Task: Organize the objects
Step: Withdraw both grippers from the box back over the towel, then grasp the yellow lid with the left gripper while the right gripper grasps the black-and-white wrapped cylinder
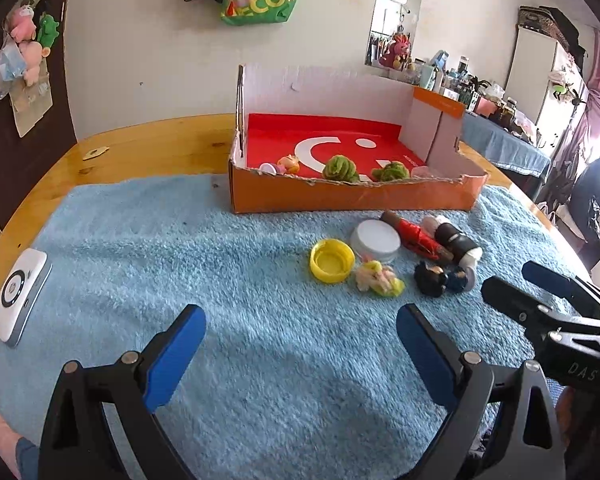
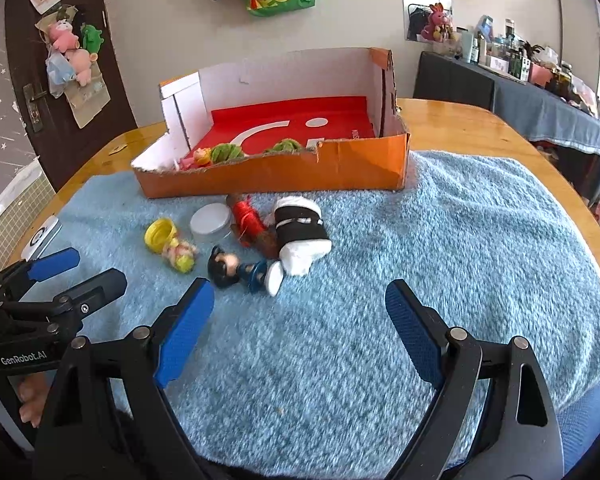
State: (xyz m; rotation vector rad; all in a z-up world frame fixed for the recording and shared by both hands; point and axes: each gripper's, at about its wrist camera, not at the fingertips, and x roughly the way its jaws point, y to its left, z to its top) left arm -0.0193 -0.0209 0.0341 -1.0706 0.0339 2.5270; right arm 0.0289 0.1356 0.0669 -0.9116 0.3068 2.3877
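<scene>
The towel (image 1: 260, 320) on the bench (image 1: 148, 148) is light blue and fluffy, and the bench itself is honey-yellow wood with some darker knots. The cardboard box (image 1: 352, 196) is orange outside, white on the inner walls, and its floor is red with a white curved shape and white dots. Inside it lie two green woolly balls (image 1: 340, 168). On the towel there is a yellow cap (image 1: 332, 260), a round jar with white lid (image 1: 376, 240), a red spool (image 1: 416, 236) and a black and white roll (image 2: 300, 236). A small figure (image 2: 228, 266) has black hair and dark blue clothes. Each tool has blue pads (image 2: 184, 332) on black arms.
</scene>
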